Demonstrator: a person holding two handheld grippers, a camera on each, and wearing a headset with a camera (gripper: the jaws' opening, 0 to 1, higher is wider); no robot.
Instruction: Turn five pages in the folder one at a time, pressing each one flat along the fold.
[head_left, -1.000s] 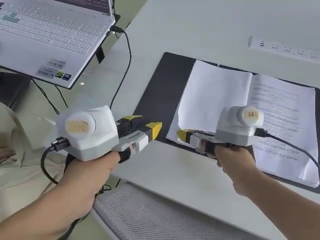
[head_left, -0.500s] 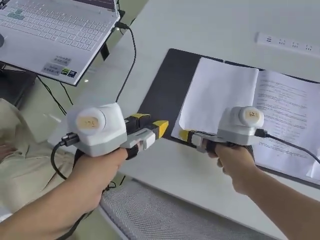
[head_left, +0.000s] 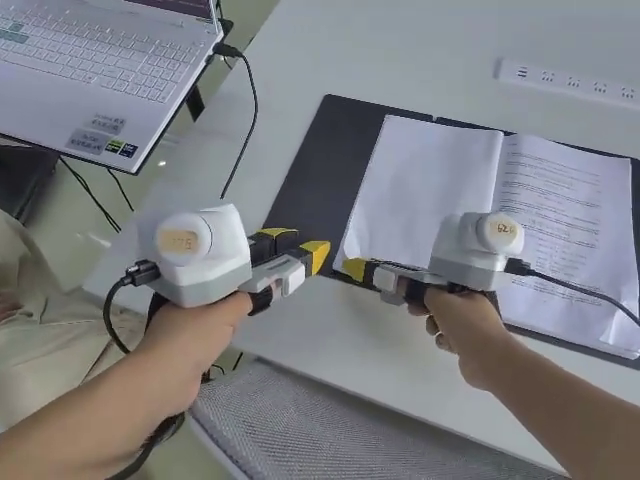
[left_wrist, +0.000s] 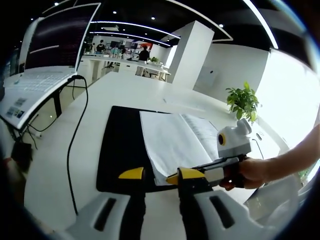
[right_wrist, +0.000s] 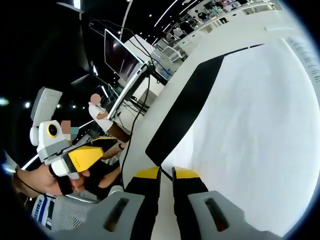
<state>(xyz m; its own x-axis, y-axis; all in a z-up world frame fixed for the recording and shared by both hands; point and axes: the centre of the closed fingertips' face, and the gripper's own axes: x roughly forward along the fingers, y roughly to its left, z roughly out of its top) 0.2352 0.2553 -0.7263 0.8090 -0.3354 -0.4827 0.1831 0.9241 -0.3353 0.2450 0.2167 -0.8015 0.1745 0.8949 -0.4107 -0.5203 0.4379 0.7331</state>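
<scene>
Your black folder (head_left: 320, 170) lies open; right hand-held gripper (head_left: 352, 268) seemingly pinches the blank page (head_left: 430, 190) by its corner, left hand-held gripper (head_left: 300, 245) spread empty.

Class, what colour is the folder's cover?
Black; the folder cover shows best in the head view.

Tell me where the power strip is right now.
The power strip lies at the head view's top right, on the white table just beyond the far edge of the open folder.
</scene>
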